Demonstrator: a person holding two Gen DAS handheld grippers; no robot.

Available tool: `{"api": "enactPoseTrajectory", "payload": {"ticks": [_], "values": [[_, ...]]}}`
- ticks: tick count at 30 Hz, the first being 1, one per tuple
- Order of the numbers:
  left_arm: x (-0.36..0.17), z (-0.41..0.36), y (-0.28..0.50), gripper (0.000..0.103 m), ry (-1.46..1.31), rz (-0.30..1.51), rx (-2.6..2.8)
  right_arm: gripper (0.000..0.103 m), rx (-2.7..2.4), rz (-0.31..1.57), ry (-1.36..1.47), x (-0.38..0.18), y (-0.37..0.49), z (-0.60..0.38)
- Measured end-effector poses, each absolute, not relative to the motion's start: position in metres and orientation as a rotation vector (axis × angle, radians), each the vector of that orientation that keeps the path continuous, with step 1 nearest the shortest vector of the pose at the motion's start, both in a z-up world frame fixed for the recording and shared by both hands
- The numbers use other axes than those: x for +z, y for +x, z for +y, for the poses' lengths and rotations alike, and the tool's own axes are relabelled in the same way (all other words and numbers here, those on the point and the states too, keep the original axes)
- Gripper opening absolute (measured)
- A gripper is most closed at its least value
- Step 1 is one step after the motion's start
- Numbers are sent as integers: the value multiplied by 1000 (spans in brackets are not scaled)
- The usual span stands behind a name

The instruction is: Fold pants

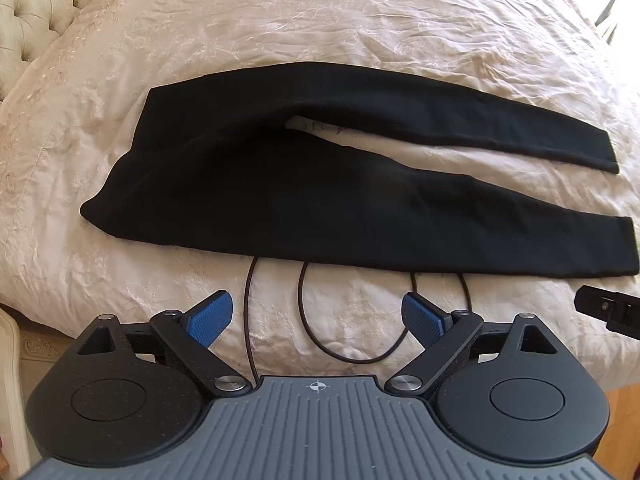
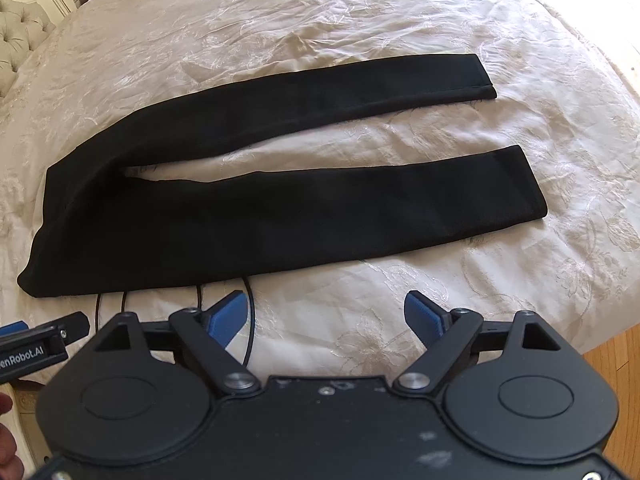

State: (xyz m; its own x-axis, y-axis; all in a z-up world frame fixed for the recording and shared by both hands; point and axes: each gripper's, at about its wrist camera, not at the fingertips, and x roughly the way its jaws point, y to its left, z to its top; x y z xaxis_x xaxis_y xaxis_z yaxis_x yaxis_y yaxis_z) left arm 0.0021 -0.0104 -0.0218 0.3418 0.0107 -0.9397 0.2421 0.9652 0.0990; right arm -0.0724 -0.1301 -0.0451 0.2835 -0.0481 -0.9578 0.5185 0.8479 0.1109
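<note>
Black pants (image 1: 280,184) lie flat on the cream bedspread, waist to the left, both legs spread apart and running right. They also show in the right wrist view (image 2: 224,216). My left gripper (image 1: 318,320) is open and empty, just short of the near leg's edge. My right gripper (image 2: 326,314) is open and empty, just short of the near leg. The right gripper's tip shows at the right edge of the left wrist view (image 1: 608,308); the left gripper shows at the left edge of the right wrist view (image 2: 40,340).
A dark cable (image 1: 320,328) loops on the bedspread (image 1: 360,20) between my grippers and the pants. A tufted headboard (image 1: 32,4) stands at the far left. The bed's near edge and wood floor (image 2: 616,364) are at lower right.
</note>
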Motion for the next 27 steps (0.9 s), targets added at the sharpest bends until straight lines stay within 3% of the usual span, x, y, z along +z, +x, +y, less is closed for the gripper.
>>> {"api": "enactPoseTrajectory", "payload": {"ticks": [12, 17, 21, 27], "values": [[-21, -7, 4, 80, 206, 1192, -160, 86, -398, 1247, 466, -51, -72, -134], [-26, 4, 4, 71, 195, 1190, -127, 64, -410, 1252, 486, -61, -74, -141], [-32, 20, 3, 56, 187, 1185, -83, 58, -419, 1217, 492, -67, -79, -147], [-51, 43, 11, 47, 188, 1272, -16, 42, -429, 1251, 551, -91, -81, -160]]}}
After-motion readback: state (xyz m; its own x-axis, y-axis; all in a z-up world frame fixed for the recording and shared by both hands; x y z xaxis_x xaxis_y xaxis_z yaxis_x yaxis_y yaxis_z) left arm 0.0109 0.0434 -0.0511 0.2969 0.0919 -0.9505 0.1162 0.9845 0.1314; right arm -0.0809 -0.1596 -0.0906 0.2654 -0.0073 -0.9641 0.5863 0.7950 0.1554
